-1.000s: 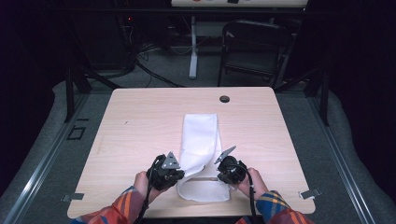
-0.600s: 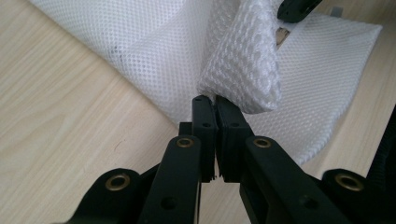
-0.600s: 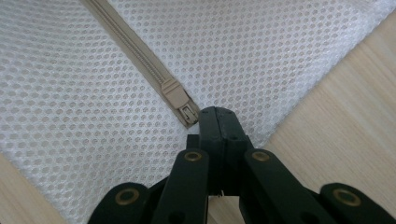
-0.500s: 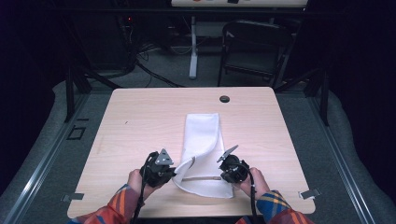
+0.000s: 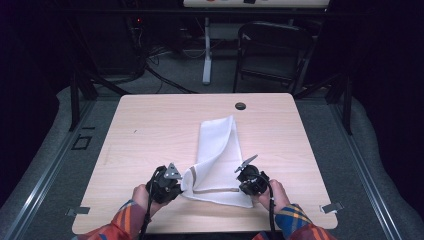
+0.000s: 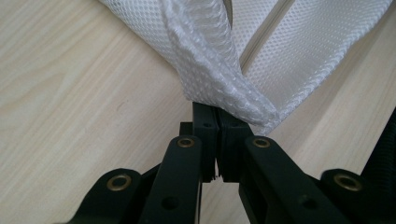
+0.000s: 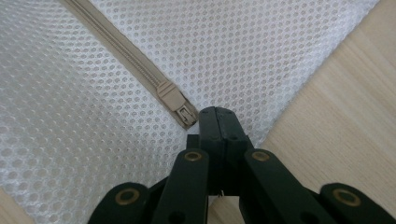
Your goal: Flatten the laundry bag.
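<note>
The left gripper (image 6: 217, 122) is seen fully closed, its jaws clamped on a bunched corner of the white mesh bag (image 5: 216, 157), which is lifted slightly off the table (image 5: 145, 125) there. The right gripper (image 7: 219, 116) is likewise closed tight, its jaws pinched on the mesh just beside the beige zipper slider (image 7: 177, 103). In the high view, the left gripper (image 5: 176, 180) is held at the bag's near left corner and the right gripper (image 5: 246, 176) at its near right corner, both close to the table's near edge. The beige zipper (image 5: 215, 190) is stretched between them along the bag's near end. From there the bag is laid out lengthwise toward the far edge, its far end just short of the dark round hole (image 5: 240, 106) in the tabletop.
</note>
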{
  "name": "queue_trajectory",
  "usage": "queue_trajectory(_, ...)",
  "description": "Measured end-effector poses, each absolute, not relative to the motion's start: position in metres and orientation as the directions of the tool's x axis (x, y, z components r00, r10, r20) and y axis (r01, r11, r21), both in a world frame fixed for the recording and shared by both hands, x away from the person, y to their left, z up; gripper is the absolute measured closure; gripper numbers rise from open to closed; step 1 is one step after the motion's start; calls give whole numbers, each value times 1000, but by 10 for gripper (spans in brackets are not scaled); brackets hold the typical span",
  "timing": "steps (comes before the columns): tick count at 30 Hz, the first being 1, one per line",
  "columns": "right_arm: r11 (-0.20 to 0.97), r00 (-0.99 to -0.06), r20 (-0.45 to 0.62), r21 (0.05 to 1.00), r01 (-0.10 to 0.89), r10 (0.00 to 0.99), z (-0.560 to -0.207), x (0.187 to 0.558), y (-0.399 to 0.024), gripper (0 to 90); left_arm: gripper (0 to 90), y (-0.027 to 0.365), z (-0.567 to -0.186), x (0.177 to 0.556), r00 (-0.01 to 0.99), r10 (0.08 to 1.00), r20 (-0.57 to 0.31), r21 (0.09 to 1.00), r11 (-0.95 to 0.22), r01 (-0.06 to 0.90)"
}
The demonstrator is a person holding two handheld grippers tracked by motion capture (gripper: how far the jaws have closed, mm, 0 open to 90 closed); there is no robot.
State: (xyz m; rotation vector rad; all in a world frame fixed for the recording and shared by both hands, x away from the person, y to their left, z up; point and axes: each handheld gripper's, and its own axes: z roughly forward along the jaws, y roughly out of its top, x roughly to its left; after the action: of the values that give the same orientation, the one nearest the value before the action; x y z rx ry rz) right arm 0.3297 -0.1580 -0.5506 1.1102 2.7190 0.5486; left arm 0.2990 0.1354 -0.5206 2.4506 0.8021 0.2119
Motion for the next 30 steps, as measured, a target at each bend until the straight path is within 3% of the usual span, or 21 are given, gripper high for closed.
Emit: queue_trajectory(30, 638, -694, -3, 394, 661, 720, -551, 327, -159, 900, 873, 140, -536, 303, 784, 610, -115, 433, -679, 592)
